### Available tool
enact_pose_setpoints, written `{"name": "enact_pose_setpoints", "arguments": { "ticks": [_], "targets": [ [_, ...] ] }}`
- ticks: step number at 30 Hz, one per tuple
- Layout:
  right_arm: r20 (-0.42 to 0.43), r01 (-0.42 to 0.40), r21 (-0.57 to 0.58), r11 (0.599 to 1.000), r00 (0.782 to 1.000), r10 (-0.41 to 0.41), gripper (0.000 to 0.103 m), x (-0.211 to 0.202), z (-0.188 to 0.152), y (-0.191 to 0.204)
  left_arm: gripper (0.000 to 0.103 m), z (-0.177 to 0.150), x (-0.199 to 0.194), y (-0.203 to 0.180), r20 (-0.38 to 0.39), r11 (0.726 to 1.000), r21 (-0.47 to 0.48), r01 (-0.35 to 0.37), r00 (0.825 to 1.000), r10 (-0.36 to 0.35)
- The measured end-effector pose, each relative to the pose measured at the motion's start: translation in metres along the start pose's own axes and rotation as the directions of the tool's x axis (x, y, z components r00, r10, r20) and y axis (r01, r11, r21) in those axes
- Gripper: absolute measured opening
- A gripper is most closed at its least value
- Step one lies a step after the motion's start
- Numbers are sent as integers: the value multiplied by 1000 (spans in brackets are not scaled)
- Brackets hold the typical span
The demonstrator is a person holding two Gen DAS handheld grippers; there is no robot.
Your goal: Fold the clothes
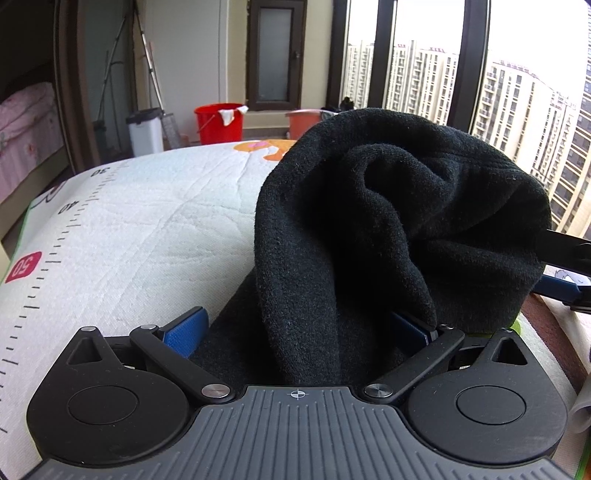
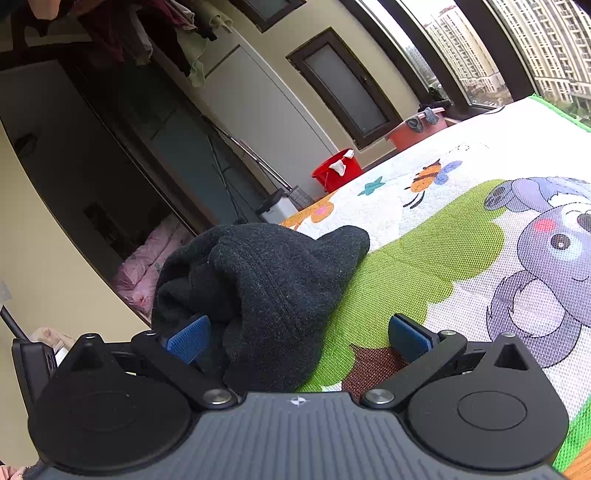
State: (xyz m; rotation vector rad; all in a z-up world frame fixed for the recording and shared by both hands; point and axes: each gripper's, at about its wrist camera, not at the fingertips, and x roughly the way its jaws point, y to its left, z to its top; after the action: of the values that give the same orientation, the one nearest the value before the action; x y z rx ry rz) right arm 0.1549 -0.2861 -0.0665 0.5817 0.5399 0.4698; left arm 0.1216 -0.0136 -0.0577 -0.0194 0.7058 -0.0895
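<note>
A black knitted garment is bunched in a tall heap on a white play mat printed with a ruler scale. My left gripper is open, its blue pads wide apart, and a fold of the garment hangs down between them. In the right wrist view the garment lies on the cartoon-printed mat. My right gripper is open too, with the fabric against its left pad and well short of the right one. The right gripper's fingers reach the heap's right side in the left wrist view.
Past the mat's far edge stand a red bucket, a white bin and an orange tub. Tall windows run along the right. Pink bedding lies at the left. Clothes hang overhead.
</note>
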Motion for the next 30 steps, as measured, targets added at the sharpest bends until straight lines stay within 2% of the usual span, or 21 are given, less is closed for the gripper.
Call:
{"name": "enact_pose_setpoints", "arguments": {
  "ticks": [16,20,24,30],
  "targets": [
    [-39,31,-40,999,999,-33,103,0,2,1,103,2,2,9,17,999,-34,31,999,-30],
    [-52,70,-70,995,996,-73,103,2,1,9,103,0,-1,16,37,996,-69,53,998,-51],
    [-22,106,-70,992,994,-107,103,-4,-8,15,103,3,-3,21,42,994,-83,64,997,-61],
    [-83,212,-233,949,968,-236,103,-4,-24,48,103,14,-4,28,45,993,-95,72,997,-68]
  ]
}}
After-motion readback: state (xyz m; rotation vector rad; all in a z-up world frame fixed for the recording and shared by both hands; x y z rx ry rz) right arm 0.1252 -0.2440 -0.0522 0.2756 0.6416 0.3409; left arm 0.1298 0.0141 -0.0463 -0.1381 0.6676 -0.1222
